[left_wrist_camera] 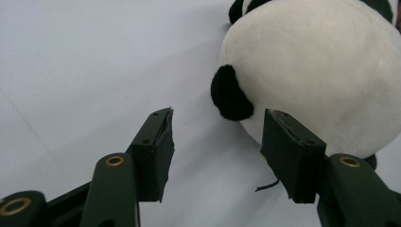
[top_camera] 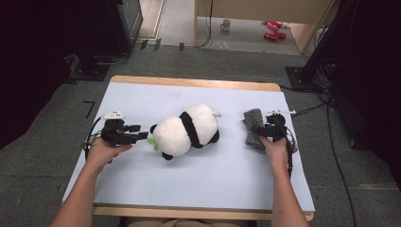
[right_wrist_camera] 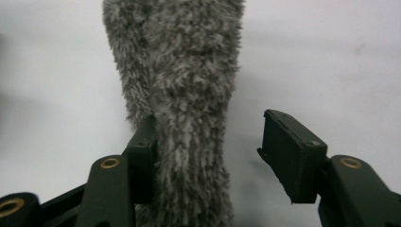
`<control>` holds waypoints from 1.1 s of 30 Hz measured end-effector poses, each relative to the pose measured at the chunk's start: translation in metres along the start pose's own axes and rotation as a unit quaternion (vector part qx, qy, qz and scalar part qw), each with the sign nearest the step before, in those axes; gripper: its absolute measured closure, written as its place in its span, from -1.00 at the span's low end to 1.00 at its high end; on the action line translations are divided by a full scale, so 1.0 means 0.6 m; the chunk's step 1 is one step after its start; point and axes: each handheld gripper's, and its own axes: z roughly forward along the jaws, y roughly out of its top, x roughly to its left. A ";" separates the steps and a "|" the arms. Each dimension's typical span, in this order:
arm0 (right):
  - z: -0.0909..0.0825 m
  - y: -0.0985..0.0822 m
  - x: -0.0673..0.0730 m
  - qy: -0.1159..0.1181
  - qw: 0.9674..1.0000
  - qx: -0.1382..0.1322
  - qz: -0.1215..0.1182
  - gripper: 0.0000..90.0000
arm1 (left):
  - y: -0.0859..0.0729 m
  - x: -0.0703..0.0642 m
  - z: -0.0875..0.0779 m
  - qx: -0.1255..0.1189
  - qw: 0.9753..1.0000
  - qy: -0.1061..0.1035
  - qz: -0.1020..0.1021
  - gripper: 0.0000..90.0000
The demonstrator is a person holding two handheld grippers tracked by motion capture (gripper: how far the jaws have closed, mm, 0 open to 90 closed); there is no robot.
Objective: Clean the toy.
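Left tongs [top_camera: 142,135]: parted, holding nothing; plush panda [top_camera: 188,129] just beside, mid-tabletop [top_camera: 142,179]
Right tongs [right_wrist_camera: 208,156]: parted; grey fuzzy cloth [right_wrist_camera: 184,94] between, unpinched, right side
Advice: centre the cloth between pads before closing; lift slowly

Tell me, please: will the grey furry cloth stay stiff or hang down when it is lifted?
The grey furry cloth will probably hang limp: it already lies bent on the table. It looks light, being thin with a fluffy pile. Its fibres should grip the pads rather than slip.
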 end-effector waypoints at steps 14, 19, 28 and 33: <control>0.010 0.002 -0.008 0.004 1.000 0.008 0.027 -0.29 | -0.003 0.000 0.007 0.015 1.000 0.005 0.005 -0.10; -0.002 0.005 -0.006 0.014 1.000 -0.005 0.025 -0.38 | -0.003 0.002 0.007 0.016 1.000 0.008 0.002 -0.12; -0.024 0.010 -0.001 0.021 1.000 -0.017 0.008 -0.39 | -0.005 0.007 0.006 0.017 1.000 0.015 0.000 -0.14; -0.039 0.010 0.000 0.018 1.000 -0.024 -0.001 -0.36 | -0.006 0.007 0.007 0.023 0.999 0.023 0.003 -0.16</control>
